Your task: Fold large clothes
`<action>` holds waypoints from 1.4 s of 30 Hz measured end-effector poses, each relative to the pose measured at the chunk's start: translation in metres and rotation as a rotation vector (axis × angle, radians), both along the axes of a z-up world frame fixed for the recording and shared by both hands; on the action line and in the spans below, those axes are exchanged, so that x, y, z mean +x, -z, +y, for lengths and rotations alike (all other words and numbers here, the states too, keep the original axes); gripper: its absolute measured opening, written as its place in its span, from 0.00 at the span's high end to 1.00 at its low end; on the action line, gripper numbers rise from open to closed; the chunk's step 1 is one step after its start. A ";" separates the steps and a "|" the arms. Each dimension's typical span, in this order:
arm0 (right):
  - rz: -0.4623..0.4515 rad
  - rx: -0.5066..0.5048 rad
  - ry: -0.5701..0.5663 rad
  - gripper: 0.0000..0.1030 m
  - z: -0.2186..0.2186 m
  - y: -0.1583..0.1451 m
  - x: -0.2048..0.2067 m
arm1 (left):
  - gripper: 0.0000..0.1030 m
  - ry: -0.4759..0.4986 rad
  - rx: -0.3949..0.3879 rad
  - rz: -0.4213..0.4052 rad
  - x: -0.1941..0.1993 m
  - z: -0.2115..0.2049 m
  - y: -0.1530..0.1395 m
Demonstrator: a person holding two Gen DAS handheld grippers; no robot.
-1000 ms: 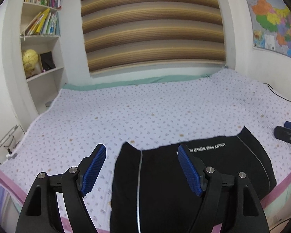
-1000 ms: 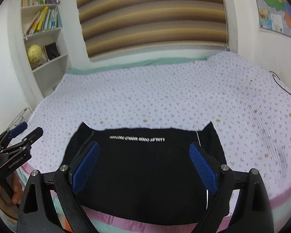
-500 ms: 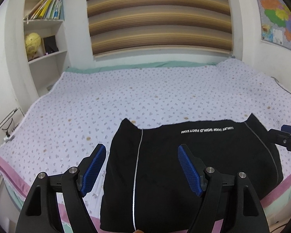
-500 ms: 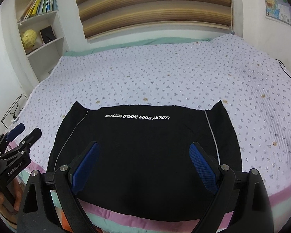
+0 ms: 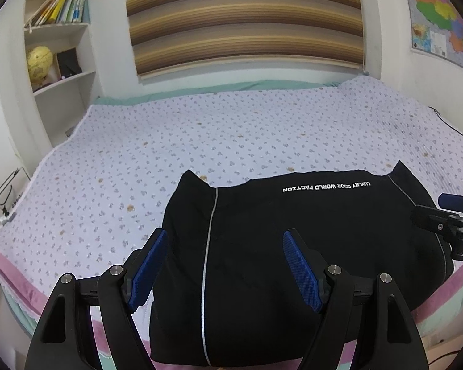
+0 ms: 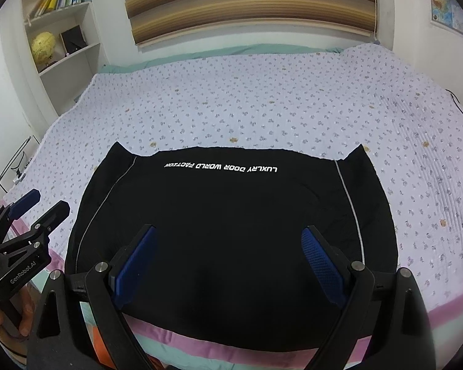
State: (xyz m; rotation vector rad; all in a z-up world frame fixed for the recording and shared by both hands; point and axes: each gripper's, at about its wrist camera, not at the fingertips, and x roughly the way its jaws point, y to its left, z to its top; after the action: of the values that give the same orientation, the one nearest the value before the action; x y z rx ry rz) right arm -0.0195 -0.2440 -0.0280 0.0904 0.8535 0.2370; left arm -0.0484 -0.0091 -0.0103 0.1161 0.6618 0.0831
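Observation:
A black garment (image 6: 231, 234) with white lettering and thin grey side stripes lies folded flat at the near edge of the bed; it also shows in the left wrist view (image 5: 293, 246). My left gripper (image 5: 223, 269) is open and empty, held above the garment's left part. My right gripper (image 6: 228, 265) is open and empty, above the garment's near middle. The left gripper also shows at the left edge of the right wrist view (image 6: 31, 212), and the right gripper at the right edge of the left wrist view (image 5: 447, 212).
The bed (image 6: 262, 98) has a pale floral cover with a pink border (image 6: 447, 308) at the near edge. A white bookshelf (image 5: 58, 49) with books and a yellow globe stands at the back left. A striped blind hangs behind. A cable (image 5: 453, 129) lies at the right.
Both grippers have pulled back and risen from the garment, so more of it shows. Both stay open. The garment lies still.

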 end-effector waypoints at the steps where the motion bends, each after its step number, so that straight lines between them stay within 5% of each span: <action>1: 0.004 -0.001 0.001 0.08 0.000 0.002 0.001 | 0.25 -0.001 0.000 0.002 0.000 0.000 0.001; 42: 0.064 0.033 -0.001 0.08 0.011 0.015 0.005 | 0.25 0.023 0.039 0.053 0.008 -0.011 0.015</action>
State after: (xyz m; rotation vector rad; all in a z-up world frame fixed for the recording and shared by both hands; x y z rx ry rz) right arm -0.0142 -0.2330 -0.0427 0.1285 0.9132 0.2499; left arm -0.0401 -0.0202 -0.0253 0.1637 0.7115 0.0708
